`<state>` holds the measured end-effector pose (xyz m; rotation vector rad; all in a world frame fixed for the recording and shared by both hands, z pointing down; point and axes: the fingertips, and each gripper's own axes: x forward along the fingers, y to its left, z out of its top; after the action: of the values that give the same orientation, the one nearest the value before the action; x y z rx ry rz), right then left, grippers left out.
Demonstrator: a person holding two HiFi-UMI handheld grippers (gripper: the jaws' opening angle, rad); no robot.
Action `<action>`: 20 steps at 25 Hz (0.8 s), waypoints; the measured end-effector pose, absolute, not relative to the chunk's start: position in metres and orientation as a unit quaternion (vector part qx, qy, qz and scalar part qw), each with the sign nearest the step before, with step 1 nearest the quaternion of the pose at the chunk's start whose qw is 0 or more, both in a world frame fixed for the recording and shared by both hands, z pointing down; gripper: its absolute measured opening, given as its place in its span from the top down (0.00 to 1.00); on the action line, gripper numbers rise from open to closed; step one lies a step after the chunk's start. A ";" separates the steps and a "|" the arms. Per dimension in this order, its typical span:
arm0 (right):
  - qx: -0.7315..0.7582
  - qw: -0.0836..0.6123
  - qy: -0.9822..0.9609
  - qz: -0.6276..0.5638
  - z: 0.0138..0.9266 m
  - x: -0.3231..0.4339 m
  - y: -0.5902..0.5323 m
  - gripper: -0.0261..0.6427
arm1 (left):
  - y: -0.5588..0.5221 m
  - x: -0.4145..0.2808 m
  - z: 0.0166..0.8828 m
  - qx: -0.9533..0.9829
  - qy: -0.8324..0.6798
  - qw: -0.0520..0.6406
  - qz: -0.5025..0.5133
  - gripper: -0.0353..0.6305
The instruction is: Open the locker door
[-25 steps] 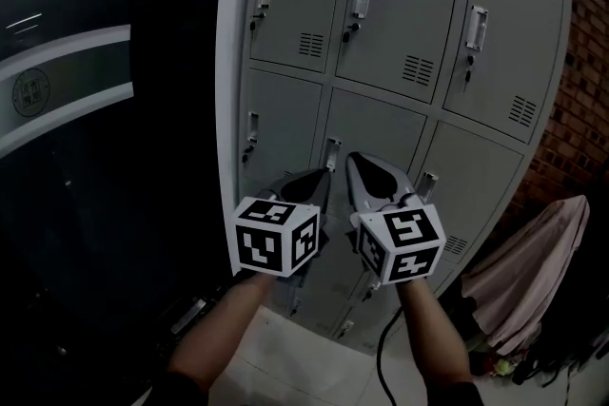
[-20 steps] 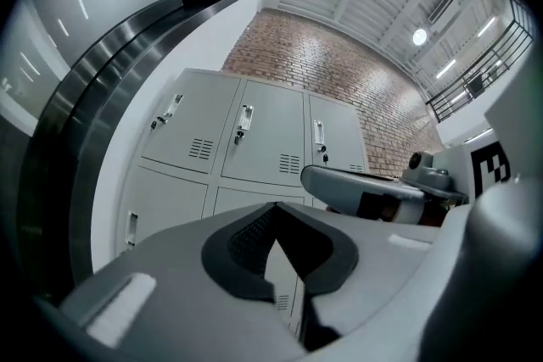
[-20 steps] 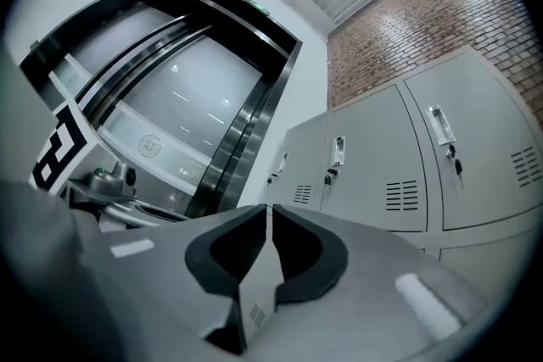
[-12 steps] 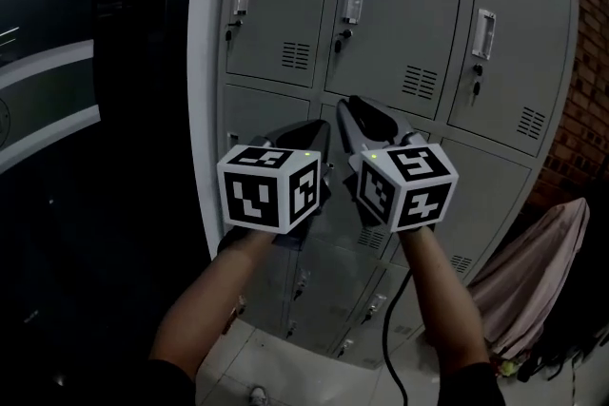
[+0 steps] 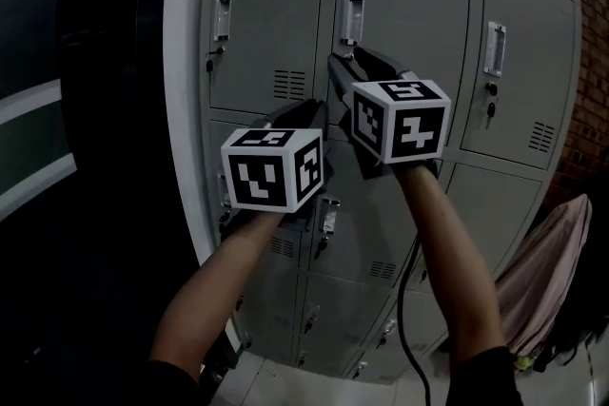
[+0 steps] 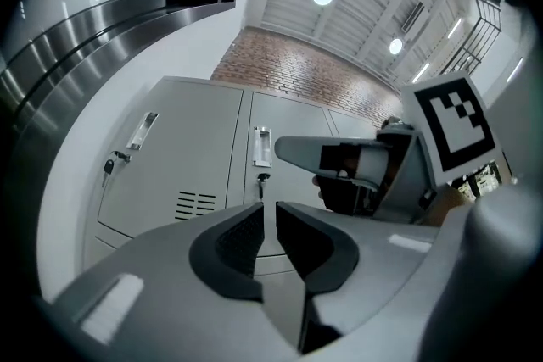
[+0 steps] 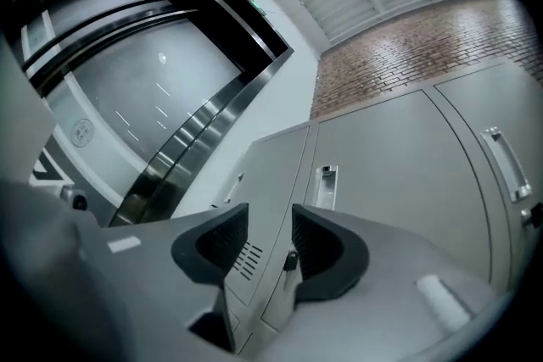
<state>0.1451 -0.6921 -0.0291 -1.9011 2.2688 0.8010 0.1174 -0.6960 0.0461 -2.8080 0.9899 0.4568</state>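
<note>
From the head view we see the locker bank (image 5: 285, 33) close ahead of both grippers, with every door shut. The right gripper (image 5: 335, 67) is held high, jaws aimed at the top middle door (image 5: 409, 5). That door's handle (image 5: 352, 17) sits just above and beyond the jaw tips, apart from them. We take this as the line-up for a pull on the handle. The left gripper (image 5: 312, 109) hangs lower, below and beside the right one. We judge it is idle, held there so it clears the door's swing.

In the left gripper view the jaws are all but together, with only a thin slit between the pads and nothing in it. Beyond the slit and a little above it stands the handle (image 6: 261, 147), with its lock (image 6: 261, 179) beneath. The right gripper (image 6: 293, 153) crosses above the right-hand jaw, nosing toward that handle.

In the right gripper view the jaws stand partly apart and empty. Through the gap we see the seam (image 7: 273, 267) between two doors and the lock (image 7: 290, 260). The handle (image 7: 327, 185) lies just above the right-hand jaw, not yet between the two. The spread looks chosen to fit this narrow handle. We think the next move calls for a small rise and advance before any closing. The door is shut, so the task is at its start.
</note>
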 end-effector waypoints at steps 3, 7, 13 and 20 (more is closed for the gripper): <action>-0.636 0.032 0.724 0.264 -0.048 0.149 -0.714 0.75 | -0.710 0.119 0.037 -0.931 0.322 0.078 0.155 0.93; -0.650 0.028 0.714 0.260 -0.064 0.152 -0.739 0.73 | -0.725 0.116 0.026 -0.934 0.308 0.075 0.167 0.93; -0.670 0.027 0.701 0.245 -0.078 0.163 -0.767 0.67 | -0.739 0.114 0.008 -0.936 0.290 0.092 0.177 0.92; -0.689 0.024 0.691 0.218 -0.089 0.179 -0.793 0.64 | -0.746 0.120 0.002 -0.943 0.266 0.096 0.178 0.93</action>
<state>0.1788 -0.7930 -0.0886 -2.1320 2.1368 0.6759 0.1201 -0.7459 0.0017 -2.7927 0.7865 0.5261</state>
